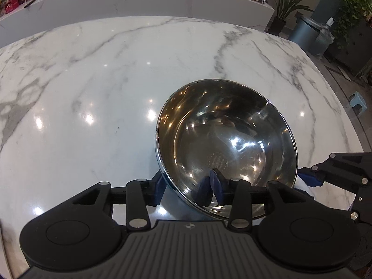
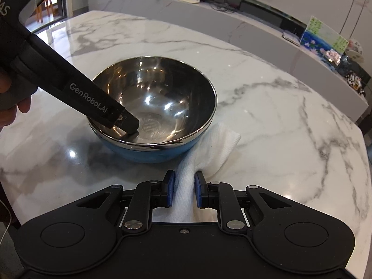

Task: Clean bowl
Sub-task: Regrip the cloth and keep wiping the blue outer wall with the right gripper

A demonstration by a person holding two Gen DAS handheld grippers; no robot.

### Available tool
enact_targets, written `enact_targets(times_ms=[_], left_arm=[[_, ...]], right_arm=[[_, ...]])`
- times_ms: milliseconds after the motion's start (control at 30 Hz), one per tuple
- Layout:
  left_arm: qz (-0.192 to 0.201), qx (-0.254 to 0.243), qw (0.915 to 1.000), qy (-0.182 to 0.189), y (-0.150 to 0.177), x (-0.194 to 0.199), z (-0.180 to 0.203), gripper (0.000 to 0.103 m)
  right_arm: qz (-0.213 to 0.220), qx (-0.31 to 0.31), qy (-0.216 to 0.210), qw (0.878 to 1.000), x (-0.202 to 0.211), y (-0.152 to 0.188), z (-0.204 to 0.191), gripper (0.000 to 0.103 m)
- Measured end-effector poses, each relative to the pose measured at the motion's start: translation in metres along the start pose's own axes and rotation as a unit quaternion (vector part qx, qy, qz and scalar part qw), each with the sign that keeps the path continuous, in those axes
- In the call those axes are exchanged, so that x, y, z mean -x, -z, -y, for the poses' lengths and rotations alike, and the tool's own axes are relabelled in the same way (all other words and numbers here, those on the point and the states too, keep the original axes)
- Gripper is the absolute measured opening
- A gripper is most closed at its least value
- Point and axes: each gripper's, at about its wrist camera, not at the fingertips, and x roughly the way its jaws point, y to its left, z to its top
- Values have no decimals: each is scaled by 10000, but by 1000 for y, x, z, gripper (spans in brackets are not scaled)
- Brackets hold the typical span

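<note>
A steel bowl (image 1: 227, 134) with a blue outside (image 2: 153, 107) sits on the white marble table (image 1: 93, 93). My left gripper (image 1: 188, 187) straddles the bowl's near rim, one finger inside and one outside; the gap between the pads stays wide, and I cannot tell whether they press the wall. It also shows in the right wrist view (image 2: 130, 125), reaching into the bowl from the left. My right gripper (image 2: 184, 191) is shut on a white paper towel (image 2: 209, 148) that lies on the table against the bowl's right side; this gripper shows at the right edge of the left wrist view (image 1: 311, 179).
A long marble counter (image 2: 255, 16) with boxes, a router and cables runs behind the table. Potted plants (image 1: 288, 2) and a grey bin (image 1: 304, 30) stand beyond the table's far right corner. The table edge (image 2: 362, 162) curves close on the right.
</note>
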Motion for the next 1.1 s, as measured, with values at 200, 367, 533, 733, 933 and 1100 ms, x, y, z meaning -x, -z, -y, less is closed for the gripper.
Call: enact_targets(times_ms=[200, 367, 533, 733, 933, 1100], left_arm=[[66, 37, 10000, -30, -3, 1, -4, 29], [136, -5, 9999, -90, -6, 1, -4, 25], [183, -152, 9996, -129, -7, 0, 1, 24], [189, -235, 9995, -99, -8, -1, 5, 23], [171, -256, 9995, -106, -12, -2, 3, 23], [177, -285, 9994, -124, -13, -2, 3, 23]], right_arm=[[131, -155, 171, 9996, 7, -1, 13, 16], [450, -328, 380, 9977, 21, -3, 24, 16], [673, -376, 473, 9959, 28, -5, 29, 16], [603, -256, 365, 9972, 25, -5, 25, 16], [408, -153, 242, 9988, 16, -3, 19, 16], [217, -89, 114, 9997, 8, -1, 12, 16]])
